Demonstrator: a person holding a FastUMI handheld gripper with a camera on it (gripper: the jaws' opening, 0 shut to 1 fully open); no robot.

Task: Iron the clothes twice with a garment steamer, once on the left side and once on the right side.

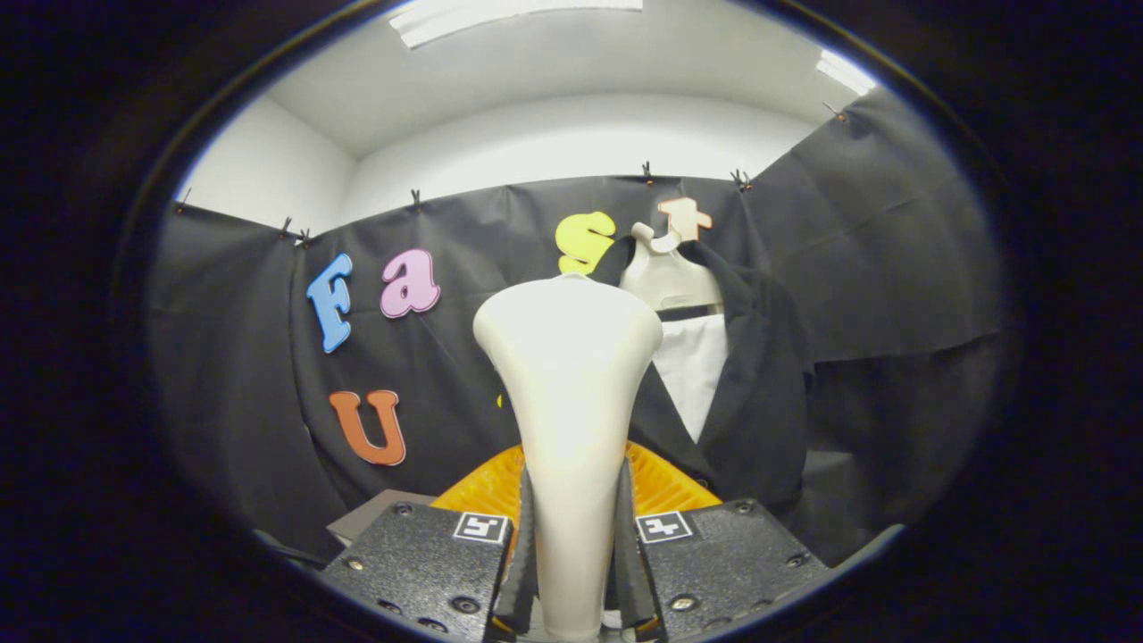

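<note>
gripper (571, 554): you have both fingers clamped on the steamer's handle, one pressing each side; finger housings have a rough, speckled finish with screw heads and a square marker on each.
garment steamer (569, 393): smooth matte cream plastic, held upright between the fingers; narrow neck flares up into a wide rounded head, which stands just left of the clothes and overlaps their left edge.
clothes (750, 393): dark jacket with a soft matte weave, hung beyond the fingers and to the right; a white shirt front (696, 366) shows as a V between the lapels.
hanger (668, 272): pale, smooth, broad-shouldered plastic with a hook on top, carries the jacket against the booth wall.
orange object (665, 487): ribbed, fan-like ridges, rounded outline, low behind the steamer's neck just ahead of the fingers; cannot tell what it is.
booth wall (875, 268): black cloth, wrinkled, clipped along its top edge.
far room wall (571, 143): plain white, smooth.
</note>
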